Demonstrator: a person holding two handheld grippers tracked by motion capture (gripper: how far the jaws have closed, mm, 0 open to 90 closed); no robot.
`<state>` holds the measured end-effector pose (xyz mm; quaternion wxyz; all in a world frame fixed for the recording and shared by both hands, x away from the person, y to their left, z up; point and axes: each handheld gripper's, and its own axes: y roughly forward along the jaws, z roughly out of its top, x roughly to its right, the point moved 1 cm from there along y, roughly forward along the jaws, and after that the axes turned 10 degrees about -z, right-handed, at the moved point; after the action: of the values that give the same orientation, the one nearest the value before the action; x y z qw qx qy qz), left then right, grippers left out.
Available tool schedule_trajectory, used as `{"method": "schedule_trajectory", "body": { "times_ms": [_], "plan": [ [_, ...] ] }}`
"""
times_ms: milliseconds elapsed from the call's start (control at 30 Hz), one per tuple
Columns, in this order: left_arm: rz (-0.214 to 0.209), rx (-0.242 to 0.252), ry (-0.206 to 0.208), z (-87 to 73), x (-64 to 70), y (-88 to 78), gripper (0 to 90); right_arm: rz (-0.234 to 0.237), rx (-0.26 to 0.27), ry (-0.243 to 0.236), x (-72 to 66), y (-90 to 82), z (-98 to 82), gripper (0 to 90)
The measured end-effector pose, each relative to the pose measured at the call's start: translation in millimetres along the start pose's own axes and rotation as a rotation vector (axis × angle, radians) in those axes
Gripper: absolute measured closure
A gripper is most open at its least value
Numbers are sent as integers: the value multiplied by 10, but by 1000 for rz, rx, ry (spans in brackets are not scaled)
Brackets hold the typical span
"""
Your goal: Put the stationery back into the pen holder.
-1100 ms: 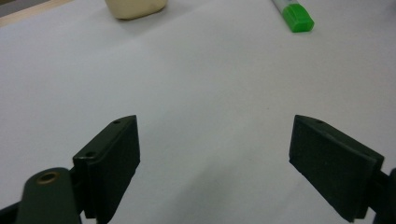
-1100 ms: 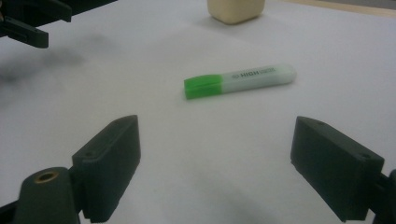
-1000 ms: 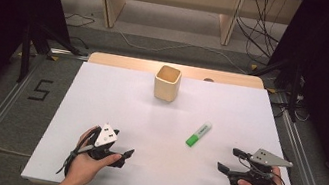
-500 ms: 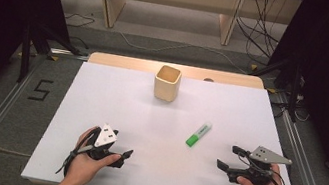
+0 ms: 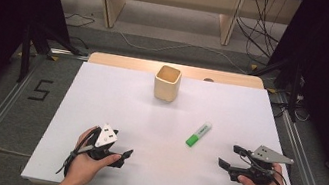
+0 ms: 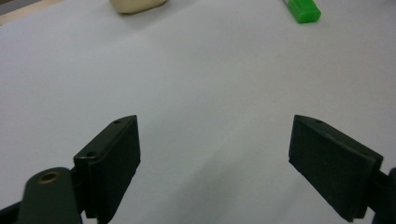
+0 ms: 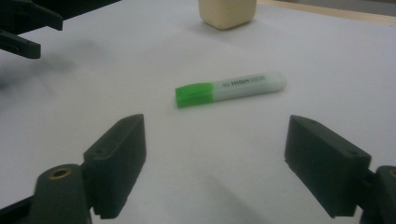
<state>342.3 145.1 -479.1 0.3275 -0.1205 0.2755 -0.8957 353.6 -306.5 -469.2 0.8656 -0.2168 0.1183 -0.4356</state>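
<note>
A green-capped highlighter lies flat on the white tabletop, right of centre. A cream square cup stands upright at the back. My right gripper rests near the front right, pointing left towards the highlighter, which lies a little beyond its jaws. Its jaws have just been closing slightly but stand wide, with nothing between them. My left gripper sits at the front left, open over bare tabletop. The cup and highlighter lie far ahead of it.
A wooden strip borders the tabletop's far edge. Metal rails run along both sides on the floor, and a "5" marking is on the floor at the left. Cables and shelf legs are beyond the table. The left gripper shows in the right gripper view.
</note>
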Motion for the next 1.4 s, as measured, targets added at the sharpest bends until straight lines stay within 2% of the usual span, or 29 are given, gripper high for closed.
{"method": "schedule_trajectory", "body": {
  "times_ms": [167, 400, 533, 600, 800, 1000, 1033, 1067, 1167, 1400],
  "plan": [
    [-3, 3, -5, -9, -16, 3, 165, -22, -11, -27, 24, 14, 53, 335],
    [-5, 3, -10, -5, -11, 5, 168, -54, -53, -131, 72, 81, 195, 658],
    [-2, 3, -10, 13, -13, 26, 170, -59, -113, -165, 102, 173, 311, 849],
    [-2, 1, -6, 25, -15, 37, 171, -55, -137, -164, 124, 267, 379, 886],
    [-9, 1, -4, 31, 9, 66, 171, -54, -222, -197, 171, 681, 603, 900],
    [-10, 3, -4, 21, -6, 59, 171, -54, -293, -239, 152, 1089, 790, 900],
    [-10, 3, -4, 21, -6, 59, 172, -54, -293, -239, 152, 1089, 790, 900],
    [-10, 2, -5, 20, -10, 59, 172, -69, -311, -260, 142, 1195, 839, 900],
    [-10, 1, -6, 21, -12, 60, 172, -74, -334, -281, 144, 1337, 891, 900],
    [-9, 3, -3, 24, 2, 62, 172, -89, -376, -288, 168, 1577, 947, 900]
  ]
}}
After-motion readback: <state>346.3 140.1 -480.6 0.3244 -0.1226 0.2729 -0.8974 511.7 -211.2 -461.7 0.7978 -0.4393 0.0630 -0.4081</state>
